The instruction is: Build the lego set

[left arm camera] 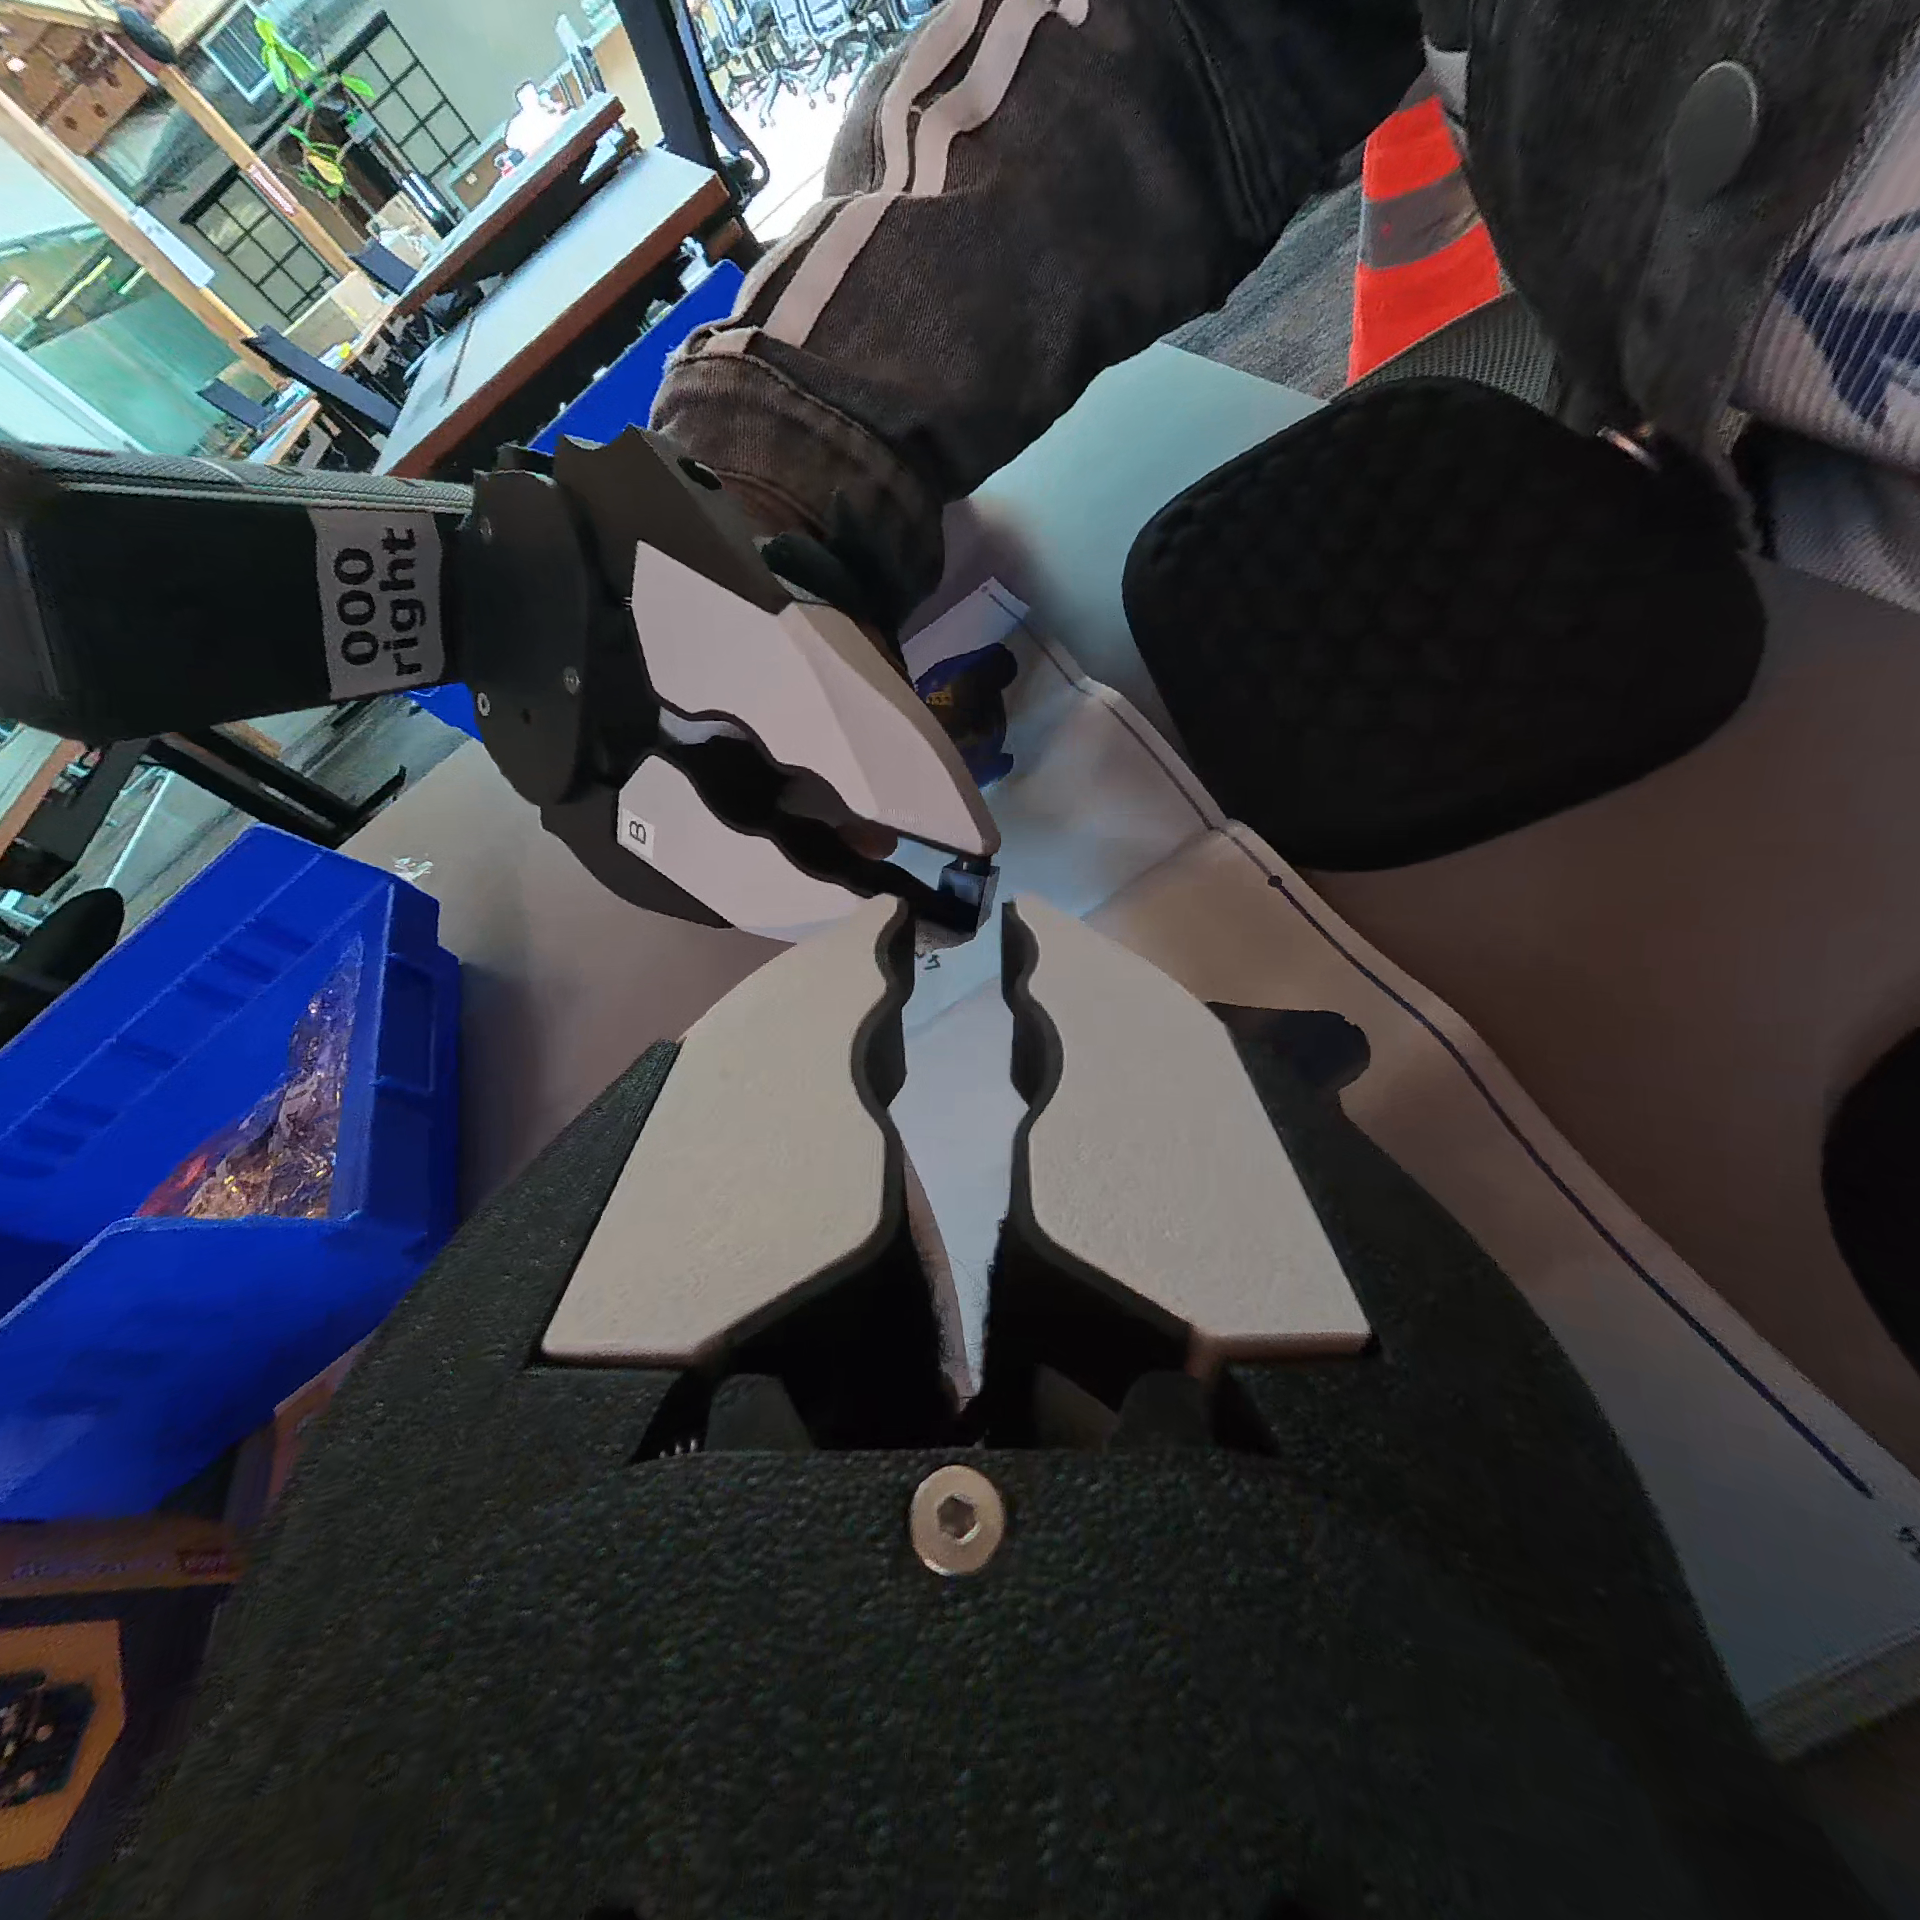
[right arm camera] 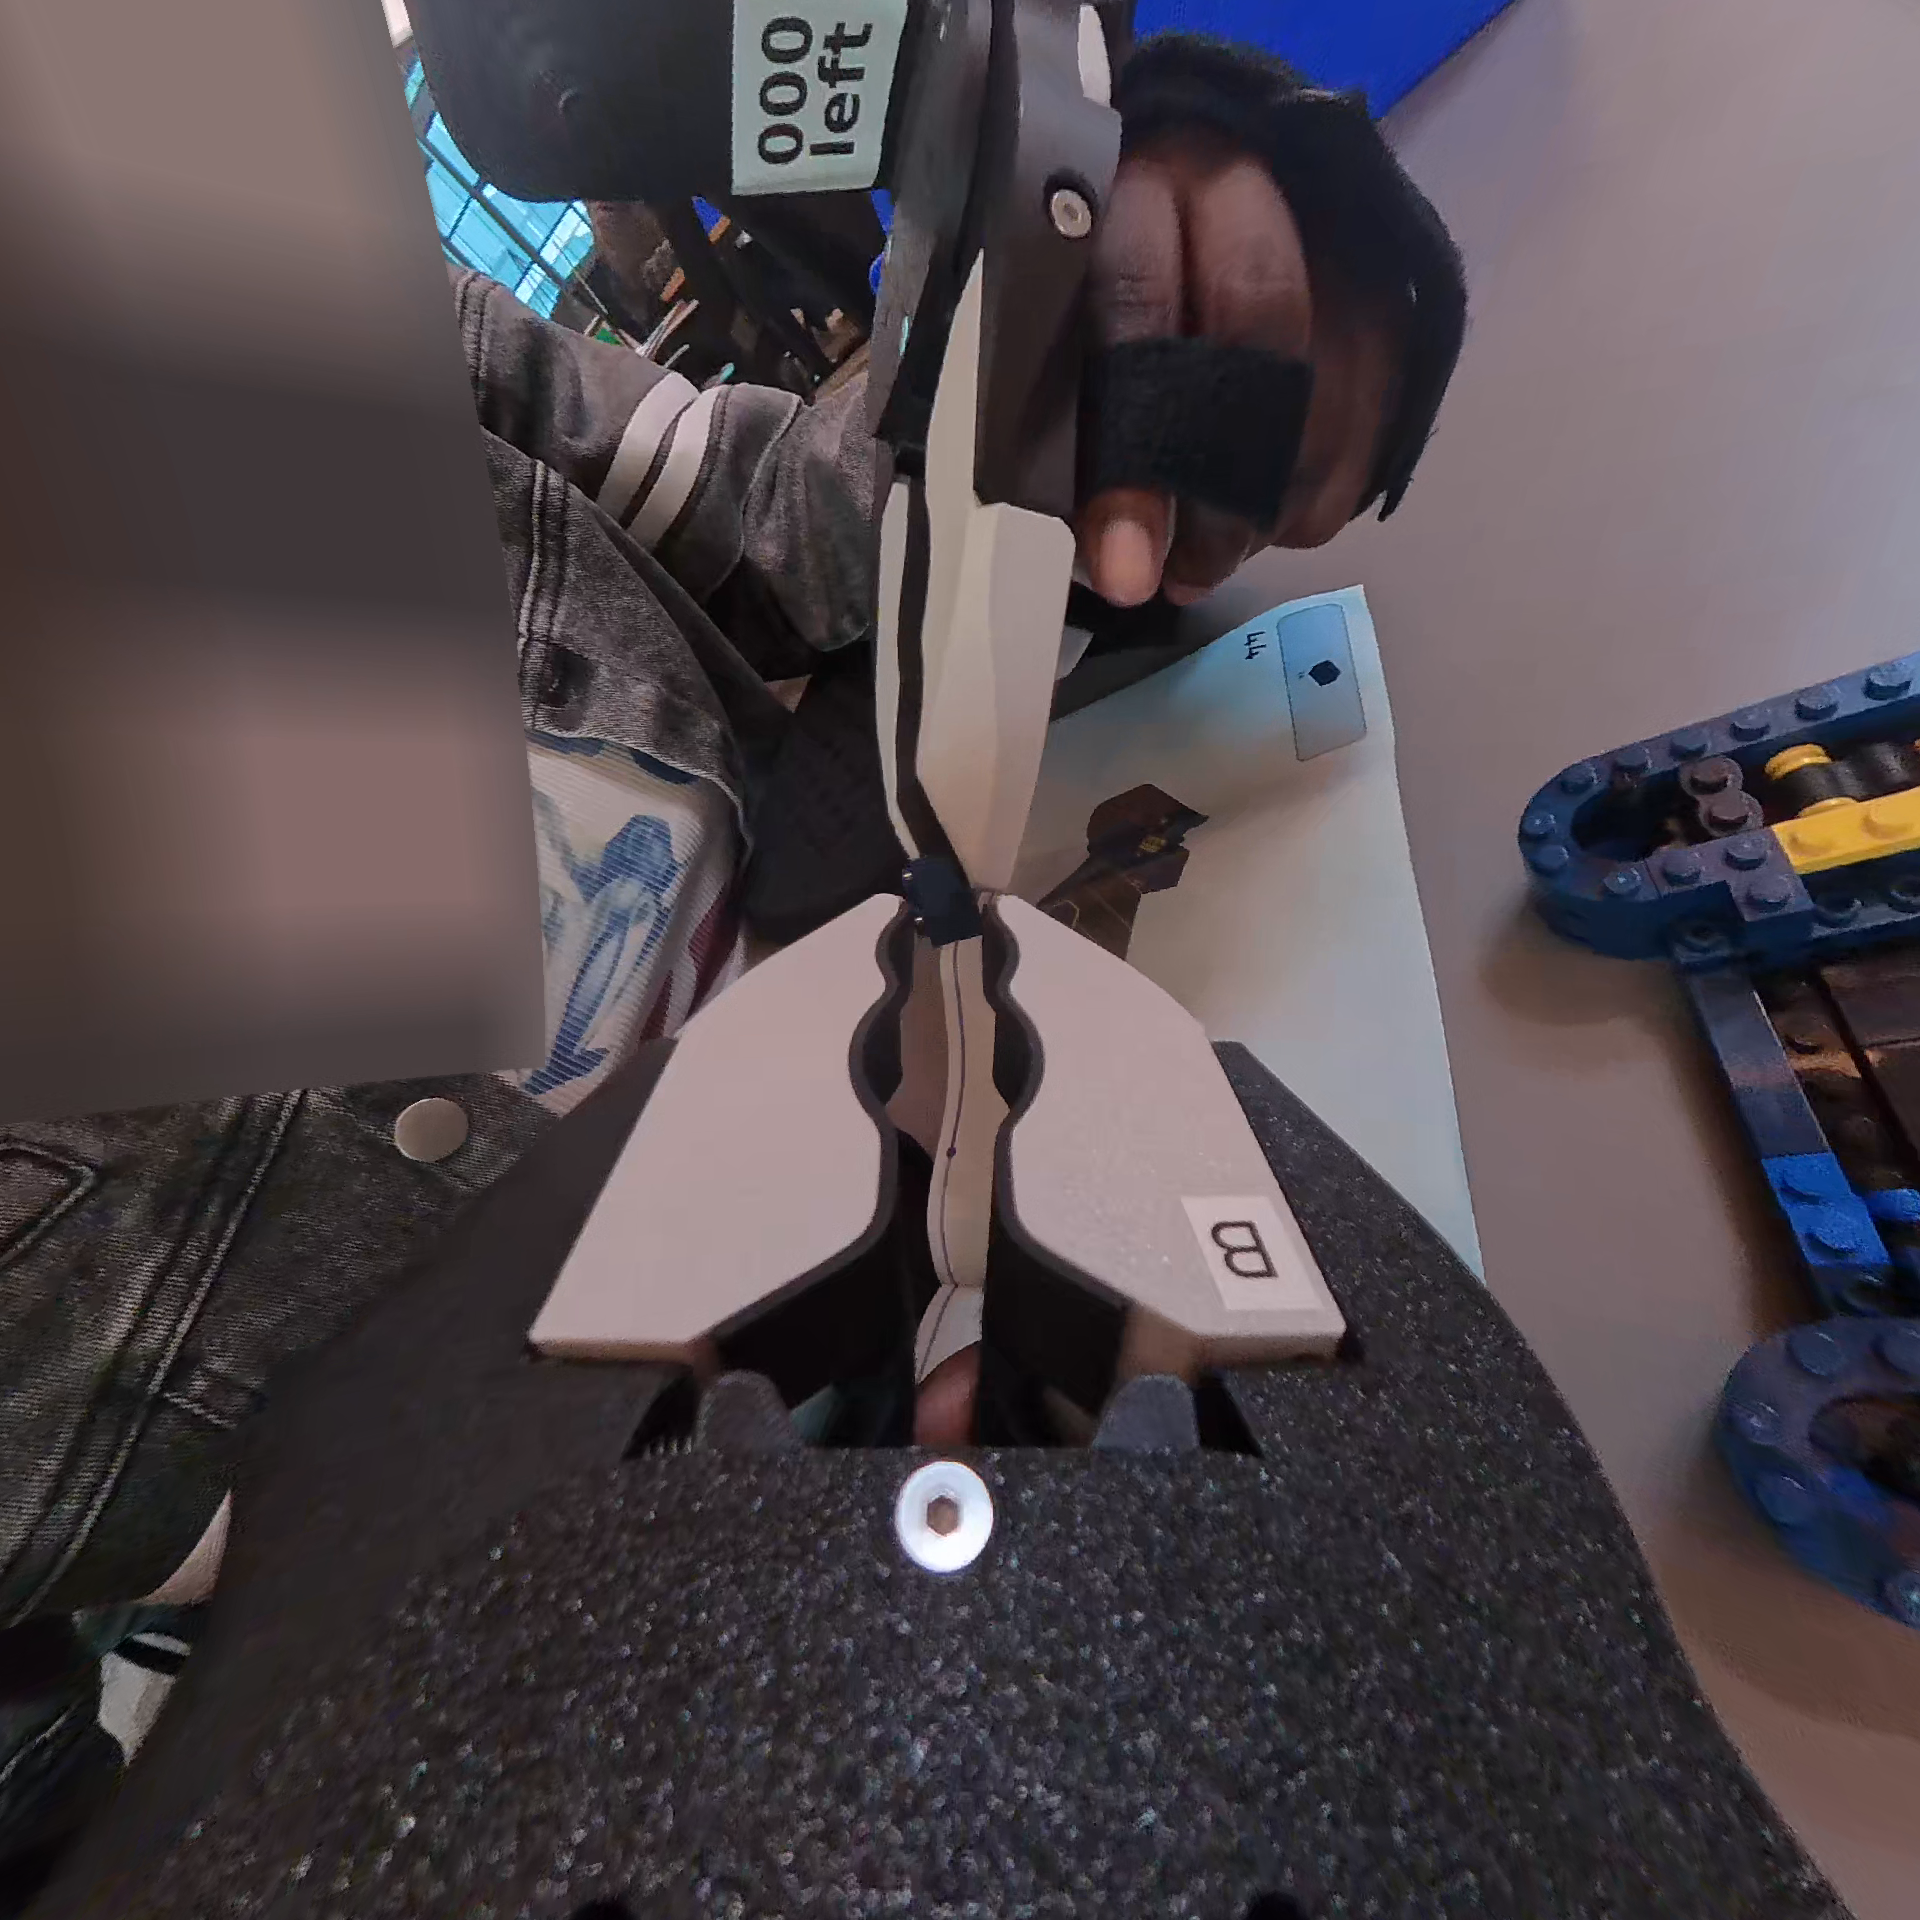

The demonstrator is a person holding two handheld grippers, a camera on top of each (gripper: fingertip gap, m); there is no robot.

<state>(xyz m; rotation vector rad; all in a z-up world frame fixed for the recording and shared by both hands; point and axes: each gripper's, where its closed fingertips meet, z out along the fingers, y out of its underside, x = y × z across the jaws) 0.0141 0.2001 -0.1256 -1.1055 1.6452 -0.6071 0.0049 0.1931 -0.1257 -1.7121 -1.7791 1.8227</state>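
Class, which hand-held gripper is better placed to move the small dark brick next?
Probably right: the right hand-held gripper has the small dark brick between its fingertips; the left hand-held gripper only stands beside it.

left-gripper label | right-gripper label | finger sticker | page mark, possibly number

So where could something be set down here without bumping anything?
The table is bare beyond the brick build, and in a narrow strip between that build and the booklet. Some bare table also lies between the blue bin and the booklet. It is crowded where the left gripper and right gripper meet.
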